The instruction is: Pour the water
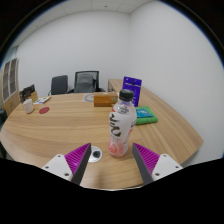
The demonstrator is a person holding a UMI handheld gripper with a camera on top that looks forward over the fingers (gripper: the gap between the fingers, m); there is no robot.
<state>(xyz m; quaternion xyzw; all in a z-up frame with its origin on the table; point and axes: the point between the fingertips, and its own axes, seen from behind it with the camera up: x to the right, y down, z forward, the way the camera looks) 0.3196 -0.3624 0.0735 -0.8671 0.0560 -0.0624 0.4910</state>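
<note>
Clear bottle (121, 128) stands between open tool (113, 160) fingers.

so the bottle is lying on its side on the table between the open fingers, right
Not quite. The bottle stands upright on the table, white cap at the top, not on its side. The rest holds: in the gripper view it sits between the open fingers of the gripper, with a gap at either side.

Low forward view along table (60, 125)
</note>
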